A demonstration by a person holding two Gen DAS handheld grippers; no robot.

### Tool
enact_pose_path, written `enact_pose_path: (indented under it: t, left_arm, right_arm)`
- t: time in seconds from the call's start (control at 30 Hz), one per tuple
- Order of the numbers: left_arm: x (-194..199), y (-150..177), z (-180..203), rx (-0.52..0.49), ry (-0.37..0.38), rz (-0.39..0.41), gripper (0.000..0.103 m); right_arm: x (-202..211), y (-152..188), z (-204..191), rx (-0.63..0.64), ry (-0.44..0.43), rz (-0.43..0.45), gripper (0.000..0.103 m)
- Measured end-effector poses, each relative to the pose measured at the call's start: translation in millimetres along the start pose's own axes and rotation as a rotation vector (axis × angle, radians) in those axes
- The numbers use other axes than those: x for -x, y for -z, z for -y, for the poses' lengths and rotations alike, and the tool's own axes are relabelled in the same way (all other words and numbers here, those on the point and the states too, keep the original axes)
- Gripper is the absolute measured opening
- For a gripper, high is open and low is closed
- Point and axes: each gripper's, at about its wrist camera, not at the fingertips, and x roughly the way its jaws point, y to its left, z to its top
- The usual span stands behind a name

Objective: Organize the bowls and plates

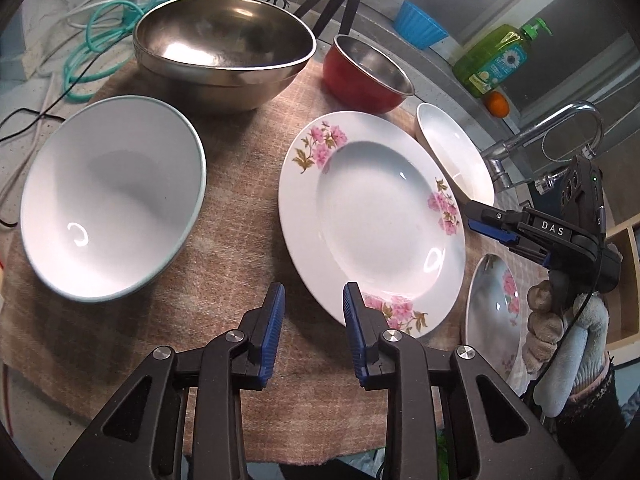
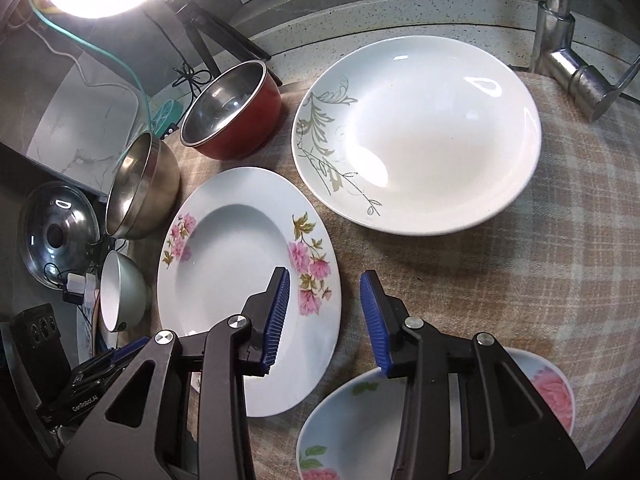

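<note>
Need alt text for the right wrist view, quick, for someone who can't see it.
The open right gripper hovers empty over a checked cloth, between a pink-flowered plate and a rose-patterned bowl. Beyond lie a white leaf-patterned plate and a red bowl.

White letters "DAS" stand on the black body of the right gripper [image 1: 486, 226], seen from the left wrist. "GenRoboLAI", small and hard to make out, is printed on the black left gripper [image 2: 120, 354].
</note>
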Motion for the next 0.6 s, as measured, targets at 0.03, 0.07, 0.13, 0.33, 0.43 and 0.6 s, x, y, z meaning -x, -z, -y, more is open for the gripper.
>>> enact_pose_path:
  t: [0.03,0.07,0.13,0.33,0.43,0.6]
  left_arm:
    - [-1,-1,-1,0.003,0.000,-0.001,0.027]
    - [-2,-2,-2,0.008,0.001,-0.004,0.027]
    - [-5,-3,-3,0.016,0.002,-0.008,0.027]
    - [-8,-8,-8,0.043,0.012,-0.019,0.027]
    - [-10,-10,-8,0.042,0.014,-0.021,0.027]
    - [-16,-13,-8,0.043,0.018,-0.033,0.027]
  right_arm:
    - [-3,-1,0,0.001,0.003,-0.003,0.039]
    - [-4,-2,0,0.001,0.003,-0.008,0.039]
    - [-7,-4,0,-0.001,0.005,-0.016,0.039]
    - [-12,-9,3,-0.021,-0.004,-0.030,0.036]
    - [-14,-10,3,-0.022,-0.004,-0.036,0.033]
    - [-20,-13,1,-0.018,-0.006,-0.047,0.026]
